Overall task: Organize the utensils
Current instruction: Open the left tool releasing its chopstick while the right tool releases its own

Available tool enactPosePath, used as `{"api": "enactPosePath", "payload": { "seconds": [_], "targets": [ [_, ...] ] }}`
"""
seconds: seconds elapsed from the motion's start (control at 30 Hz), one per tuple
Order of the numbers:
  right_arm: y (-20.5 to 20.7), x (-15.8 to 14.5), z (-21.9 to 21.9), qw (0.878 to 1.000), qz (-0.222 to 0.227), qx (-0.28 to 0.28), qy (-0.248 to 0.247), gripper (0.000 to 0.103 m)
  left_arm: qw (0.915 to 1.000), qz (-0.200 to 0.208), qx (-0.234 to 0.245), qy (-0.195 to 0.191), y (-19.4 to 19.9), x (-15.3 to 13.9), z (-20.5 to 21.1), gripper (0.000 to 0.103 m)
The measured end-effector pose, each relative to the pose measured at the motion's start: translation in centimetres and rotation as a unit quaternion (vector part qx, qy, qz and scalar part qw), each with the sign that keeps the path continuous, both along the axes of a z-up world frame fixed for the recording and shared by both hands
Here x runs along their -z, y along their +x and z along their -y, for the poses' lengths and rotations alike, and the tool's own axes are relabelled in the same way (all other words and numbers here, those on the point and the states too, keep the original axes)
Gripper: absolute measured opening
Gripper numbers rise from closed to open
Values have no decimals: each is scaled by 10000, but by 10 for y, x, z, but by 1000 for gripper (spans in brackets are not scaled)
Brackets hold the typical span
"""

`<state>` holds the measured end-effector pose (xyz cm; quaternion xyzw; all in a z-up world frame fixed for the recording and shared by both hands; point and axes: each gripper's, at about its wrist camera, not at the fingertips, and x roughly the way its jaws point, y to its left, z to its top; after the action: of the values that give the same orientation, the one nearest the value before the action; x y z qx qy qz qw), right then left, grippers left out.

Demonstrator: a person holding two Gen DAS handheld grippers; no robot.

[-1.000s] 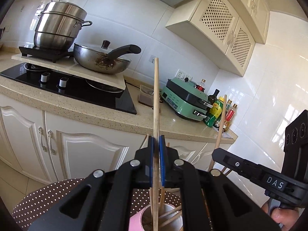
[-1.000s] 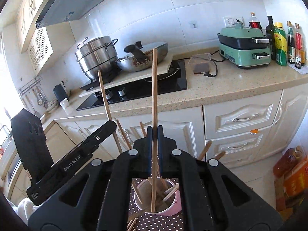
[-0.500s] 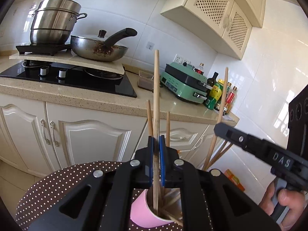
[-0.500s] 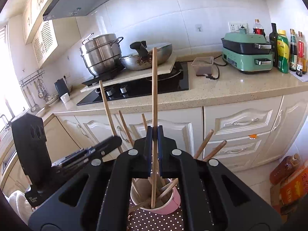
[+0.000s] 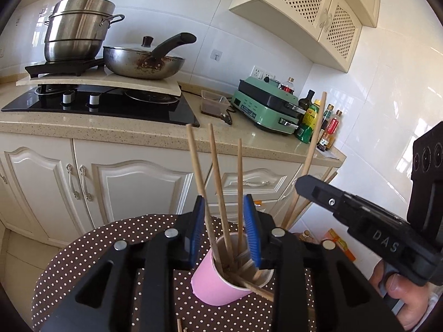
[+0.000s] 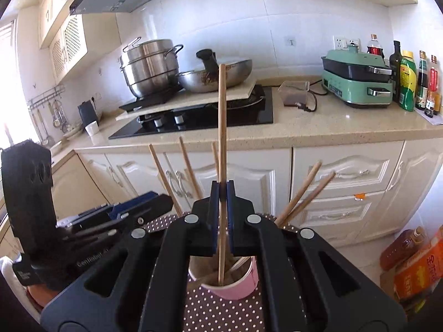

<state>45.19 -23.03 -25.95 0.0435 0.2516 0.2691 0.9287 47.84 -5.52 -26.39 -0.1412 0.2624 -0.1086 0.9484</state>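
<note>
Chopsticks [image 5: 218, 182] stand in the pink cup [image 5: 213, 285]; your left claw [image 5: 224, 232] is spreading around them, your right claw [image 6: 221, 215] pinches one chopstick [image 6: 222, 127].

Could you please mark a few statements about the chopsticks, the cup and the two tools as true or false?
1. The right tool grips a long wooden chopstick standing in the pink paper cup. True.
2. The left tool is clamped on a chopstick. False: its jaws are opening, with loose chopsticks between them.
3. The cup lies tipped over. False: it stands upright on the brown polka-dot cloth.
4. A steel wok sits beside the stacked steel steamer pot. True.
</note>
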Motion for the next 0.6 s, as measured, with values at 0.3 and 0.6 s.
{"api": "enactPosePath", "payload": {
  "seconds": [0.3,0.6],
  "targets": [
    [-18,9,-2,9995,-253,-25,-170,6,9992,-48,-149,371,-16,-6,-4,40],
    [-28,16,-1,9977,-630,201,-151,7,9969,-65,-195,758,-36,-13,-10,50]
  ]
}}
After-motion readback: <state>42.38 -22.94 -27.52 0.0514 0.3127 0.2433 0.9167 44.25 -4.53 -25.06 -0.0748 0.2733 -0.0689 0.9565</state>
